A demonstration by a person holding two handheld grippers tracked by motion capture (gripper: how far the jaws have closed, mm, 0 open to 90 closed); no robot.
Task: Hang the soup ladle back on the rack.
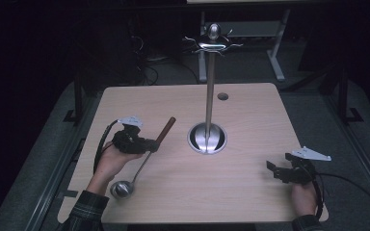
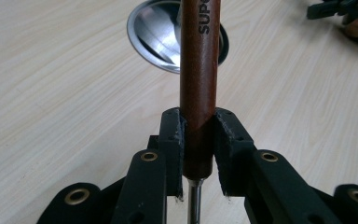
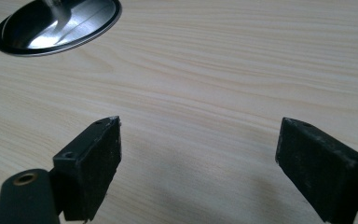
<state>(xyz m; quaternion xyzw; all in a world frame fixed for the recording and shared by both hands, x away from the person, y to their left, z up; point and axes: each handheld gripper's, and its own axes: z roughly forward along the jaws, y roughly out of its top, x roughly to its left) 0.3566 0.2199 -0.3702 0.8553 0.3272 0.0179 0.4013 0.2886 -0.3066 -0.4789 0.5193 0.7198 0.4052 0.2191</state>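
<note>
Clamping ladle (image 1: 142,163) handle between left gripper (image 2: 198,144) jaws; right gripper (image 3: 198,163) spread, well apart.

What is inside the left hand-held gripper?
The left hand-held gripper clamps the brown wooden handle of a metal ladle. The jaws cover the handle's sides there.

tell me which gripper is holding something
The left gripper, its jaws shut on the ladle's brown wooden handle. The right gripper is open over bare table.
</note>
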